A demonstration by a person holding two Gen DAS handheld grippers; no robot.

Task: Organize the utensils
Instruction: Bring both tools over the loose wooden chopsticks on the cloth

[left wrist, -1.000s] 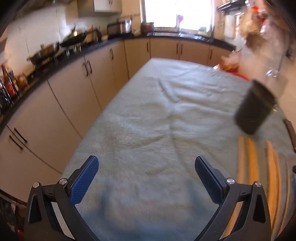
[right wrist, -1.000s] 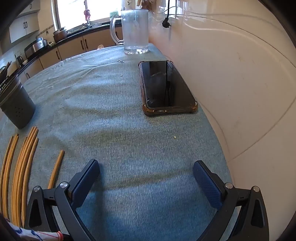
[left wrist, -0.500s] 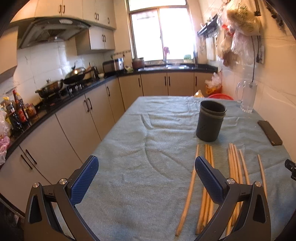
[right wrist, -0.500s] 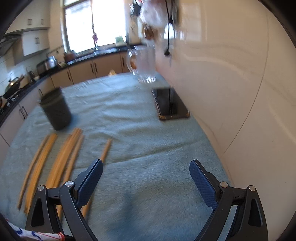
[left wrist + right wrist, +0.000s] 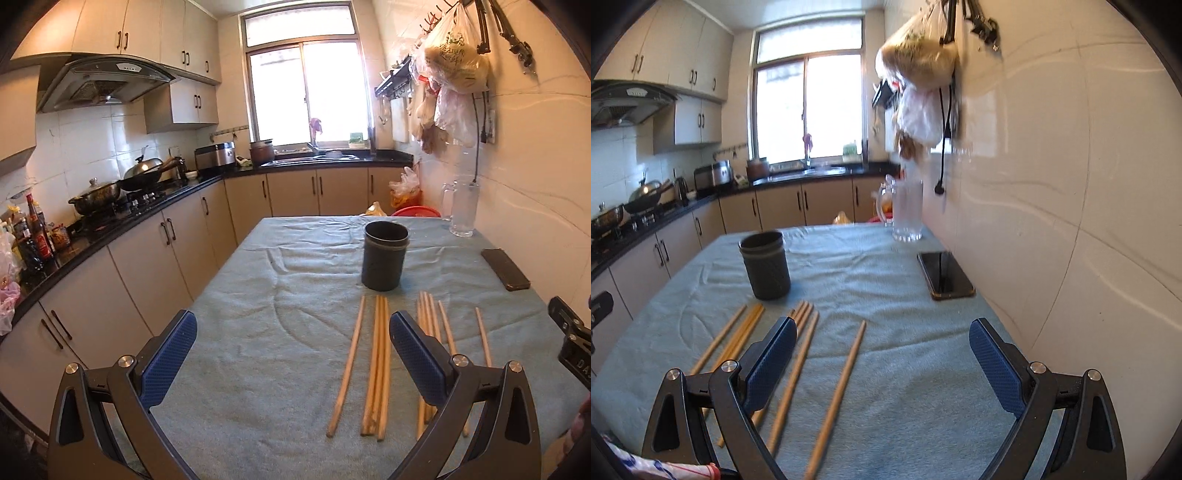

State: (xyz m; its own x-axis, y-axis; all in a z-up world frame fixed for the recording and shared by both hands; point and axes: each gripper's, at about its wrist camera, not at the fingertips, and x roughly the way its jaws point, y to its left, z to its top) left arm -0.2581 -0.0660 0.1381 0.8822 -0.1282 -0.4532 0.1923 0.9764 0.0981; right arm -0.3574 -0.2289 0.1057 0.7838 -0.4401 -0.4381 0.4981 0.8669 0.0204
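Your left gripper (image 5: 293, 360) and right gripper (image 5: 882, 363) both hover with jaws spread wide, holding nothing. Just beyond them the wooden chopsticks (image 5: 376, 365) lie loose in rough parallel on the towel-covered desk (image 5: 258, 332). Past their far tips stands the dark utensil holder (image 5: 384, 260), upright, with a phone (image 5: 945, 275) farther right near the wall.

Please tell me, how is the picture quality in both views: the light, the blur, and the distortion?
Left wrist view: sharp; the window is overexposed, and fisheye bends the cabinets. Right wrist view: slightly soft; the hanging bags and glass mug look blurred, glare lies on the wall, and the phone mirrors the cord.
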